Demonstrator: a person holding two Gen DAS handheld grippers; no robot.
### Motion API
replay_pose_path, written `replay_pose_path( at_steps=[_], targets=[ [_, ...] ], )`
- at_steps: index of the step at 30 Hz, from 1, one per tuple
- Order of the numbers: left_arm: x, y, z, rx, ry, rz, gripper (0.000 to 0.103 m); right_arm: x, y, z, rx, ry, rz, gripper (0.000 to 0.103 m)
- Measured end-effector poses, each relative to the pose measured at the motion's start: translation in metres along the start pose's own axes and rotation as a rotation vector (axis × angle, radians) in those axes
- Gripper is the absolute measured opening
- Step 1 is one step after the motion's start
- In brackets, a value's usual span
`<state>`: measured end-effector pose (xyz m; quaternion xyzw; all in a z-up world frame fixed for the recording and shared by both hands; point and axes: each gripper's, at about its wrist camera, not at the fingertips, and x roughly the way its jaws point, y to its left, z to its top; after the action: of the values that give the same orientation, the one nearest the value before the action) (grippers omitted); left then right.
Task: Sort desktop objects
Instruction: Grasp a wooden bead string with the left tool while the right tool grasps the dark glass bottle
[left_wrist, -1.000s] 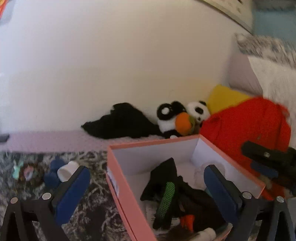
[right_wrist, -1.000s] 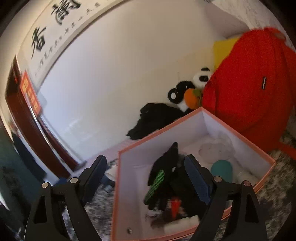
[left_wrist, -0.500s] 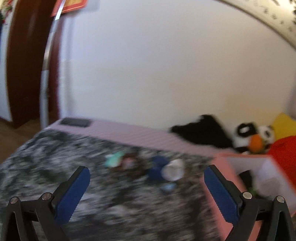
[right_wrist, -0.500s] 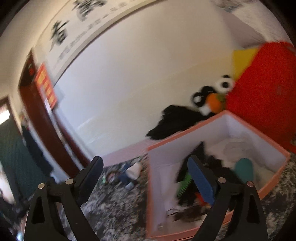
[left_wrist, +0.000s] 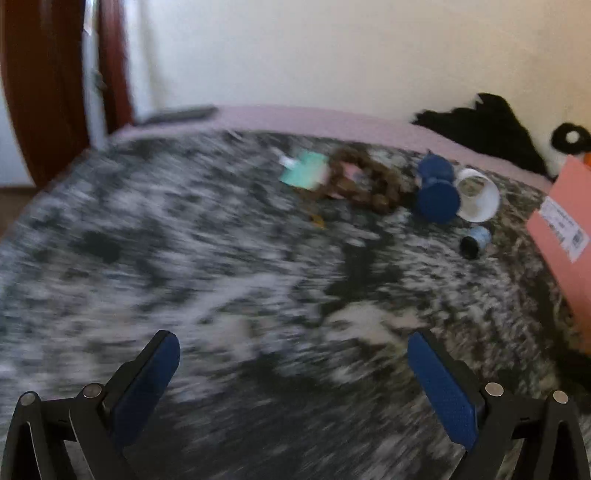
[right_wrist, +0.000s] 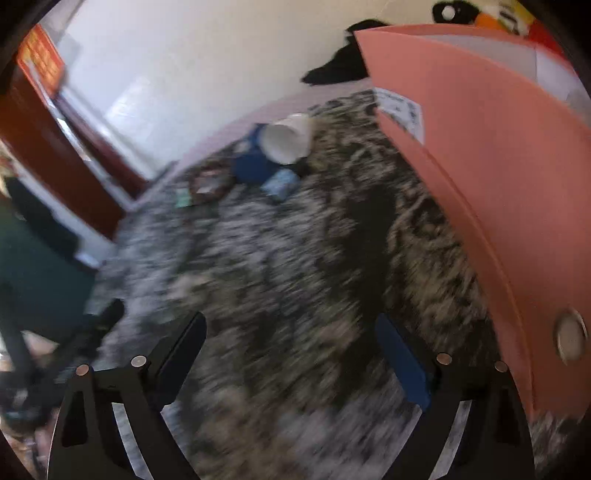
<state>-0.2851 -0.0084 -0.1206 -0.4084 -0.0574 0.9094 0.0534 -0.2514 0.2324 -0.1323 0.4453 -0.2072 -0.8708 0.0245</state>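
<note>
Loose items lie in a cluster on the black-and-white shaggy cover: a teal piece (left_wrist: 304, 171), a brown braided ring (left_wrist: 365, 181), a dark blue object (left_wrist: 437, 188), a white cup (left_wrist: 476, 195) on its side and a small light-blue roll (left_wrist: 474, 242). My left gripper (left_wrist: 291, 343) is open and empty, well short of them. My right gripper (right_wrist: 290, 325) is also open and empty, beside the pink box (right_wrist: 480, 147). From the right wrist the white cup (right_wrist: 288, 142), blue object (right_wrist: 253, 162), roll (right_wrist: 280, 184) and ring (right_wrist: 208, 182) lie further ahead. Both views are motion-blurred.
The pink box's side (left_wrist: 565, 236) stands at the right edge. A black cloth (left_wrist: 487, 129) and a panda plush (left_wrist: 570, 138) lie against the white wall. A dark red door frame (left_wrist: 44, 92) stands left. Dark green fabric (right_wrist: 37, 258) fills the right wrist view's left.
Both views have swung left and down, off the inside of the pink box and onto the shaggy cover. The loose items now appear closer. Both grippers stay open.
</note>
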Motion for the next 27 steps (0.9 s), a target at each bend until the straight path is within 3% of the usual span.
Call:
replay_pose_path(
  at_steps=[2, 4, 6, 11, 14, 18, 19, 20, 21, 24, 27],
  targets=[
    [0.03, 0.001, 0.007, -0.07, 0.035, -0.069, 0.102, 0.021, -0.008, 0.008, 0.039, 0.013, 0.007, 0.096],
    [0.059, 0.004, 0.014, -0.152, 0.061, -0.122, 0.102, 0.035, -0.015, 0.02, 0.091, -0.014, 0.037, 0.103],
    [0.068, 0.002, 0.026, -0.178, -0.008, -0.114, 0.102, 0.046, -0.015, 0.036, 0.108, -0.045, 0.05, 0.103],
    [0.106, 0.006, 0.065, -0.32, -0.053, -0.158, 0.102, 0.081, -0.007, 0.077, 0.127, -0.083, 0.063, 0.103],
    [0.127, 0.001, 0.085, -0.342, -0.088, -0.109, 0.102, 0.095, 0.003, 0.091, 0.116, -0.12, 0.025, 0.103],
    [0.152, -0.027, 0.106, -0.243, -0.055, -0.023, 0.1, 0.115, 0.028, 0.103, 0.02, -0.139, -0.093, 0.101],
    [0.151, -0.03, 0.106, -0.234, -0.058, -0.025, 0.095, 0.118, 0.033, 0.104, -0.007, -0.138, -0.129, 0.081],
    [0.15, -0.033, 0.105, -0.228, -0.064, -0.028, 0.068, 0.12, 0.037, 0.105, -0.028, -0.135, -0.152, 0.061],
    [0.146, -0.03, 0.1, -0.245, -0.058, -0.048, 0.041, 0.119, 0.037, 0.104, -0.036, -0.127, -0.138, 0.028],
    [0.133, -0.018, 0.079, -0.309, -0.034, -0.116, 0.022, 0.112, 0.03, 0.096, -0.04, -0.089, -0.042, 0.026],
    [0.11, -0.014, 0.048, -0.322, -0.008, -0.144, 0.018, 0.094, 0.018, 0.078, -0.04, -0.04, 0.028, 0.026]
  ],
)
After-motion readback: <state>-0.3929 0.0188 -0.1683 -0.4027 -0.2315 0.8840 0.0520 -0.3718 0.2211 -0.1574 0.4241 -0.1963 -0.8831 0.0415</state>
